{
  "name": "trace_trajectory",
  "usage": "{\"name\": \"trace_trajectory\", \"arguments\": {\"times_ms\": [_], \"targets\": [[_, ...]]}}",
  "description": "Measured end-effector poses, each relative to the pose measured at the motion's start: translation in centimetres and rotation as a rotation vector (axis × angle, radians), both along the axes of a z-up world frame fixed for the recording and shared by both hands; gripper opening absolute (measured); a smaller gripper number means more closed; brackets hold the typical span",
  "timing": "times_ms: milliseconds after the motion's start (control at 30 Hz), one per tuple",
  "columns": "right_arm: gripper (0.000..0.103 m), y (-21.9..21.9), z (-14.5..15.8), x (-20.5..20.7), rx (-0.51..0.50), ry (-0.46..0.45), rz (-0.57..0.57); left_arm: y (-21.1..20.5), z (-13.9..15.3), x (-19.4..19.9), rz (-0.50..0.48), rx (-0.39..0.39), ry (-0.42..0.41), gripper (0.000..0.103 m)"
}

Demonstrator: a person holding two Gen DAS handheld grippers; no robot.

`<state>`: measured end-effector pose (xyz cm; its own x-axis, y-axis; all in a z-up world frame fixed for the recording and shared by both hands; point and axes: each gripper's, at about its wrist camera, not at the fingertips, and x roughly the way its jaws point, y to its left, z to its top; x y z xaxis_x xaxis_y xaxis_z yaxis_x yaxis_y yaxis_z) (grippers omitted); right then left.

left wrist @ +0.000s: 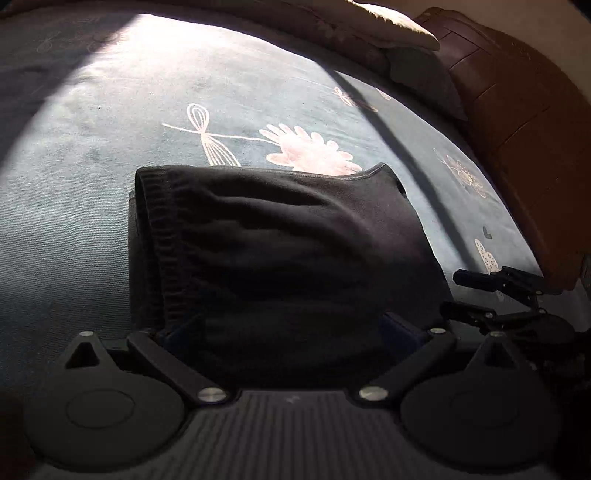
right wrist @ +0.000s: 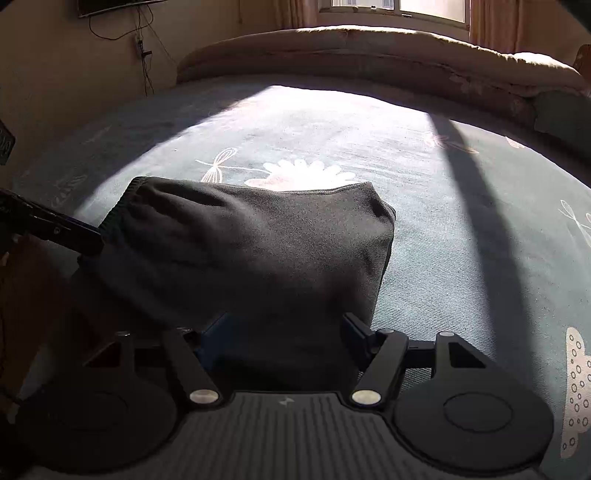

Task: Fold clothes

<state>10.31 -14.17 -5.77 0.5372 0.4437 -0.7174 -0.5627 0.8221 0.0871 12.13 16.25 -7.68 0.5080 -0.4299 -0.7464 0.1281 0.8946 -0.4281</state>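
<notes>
A black garment, folded into a thick pad with a ribbed band along its left side, lies on the blue-grey flowered bedsheet. My left gripper has its jaws wide apart and the garment's near edge bulges between and over the fingers, hiding their tips. In the right wrist view the same garment fills the gap of my right gripper, whose fingers also stand well apart. The right gripper shows at the garment's right edge with its fingers parted. One left finger reaches the garment's left edge.
A rolled beige duvet runs along the far side of the bed under a window. A pillow and a brown padded headboard lie to the right. Cables hang on the wall. A bright sun patch covers the sheet beyond the garment.
</notes>
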Motion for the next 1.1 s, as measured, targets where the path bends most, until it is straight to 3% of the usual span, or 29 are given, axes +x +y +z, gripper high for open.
{"name": "trace_trajectory", "arguments": {"times_ms": [167, 333, 533, 733, 833, 933, 1100], "targets": [[0.074, 0.0, 0.7, -0.5, 0.014, -0.01, 0.015, 0.1, 1.8, -1.0, 0.016, -0.018, -0.079, 0.101], [0.079, 0.4, 0.7, -0.7, 0.017, 0.01, 0.042, 0.7, 0.0, -0.8, 0.052, -0.008, -0.011, 0.101], [0.082, 0.4, -0.7, -0.6, -0.006, 0.077, 0.024, 1.9, 1.8, -1.1, 0.075, -0.021, -0.079, 0.101], [0.088, -1.6, 0.5, 0.3, 0.136, 0.104, -0.021, 5.6, 2.3, -0.1, 0.141, -0.083, -0.118, 0.101], [0.089, -3.1, 0.2, 1.3, 0.218, 0.159, -0.073, 7.9, 1.3, 0.7, 0.201, -0.143, -0.081, 0.101], [0.089, -4.1, -0.2, 1.7, 0.252, 0.182, -0.112, 9.5, -0.6, 1.6, 0.225, -0.265, -0.018, 0.101], [0.089, -5.0, -0.7, 2.3, 0.241, 0.19, -0.153, 10.2, -3.6, 3.3, 0.252, -0.299, 0.077, 0.101]]}}
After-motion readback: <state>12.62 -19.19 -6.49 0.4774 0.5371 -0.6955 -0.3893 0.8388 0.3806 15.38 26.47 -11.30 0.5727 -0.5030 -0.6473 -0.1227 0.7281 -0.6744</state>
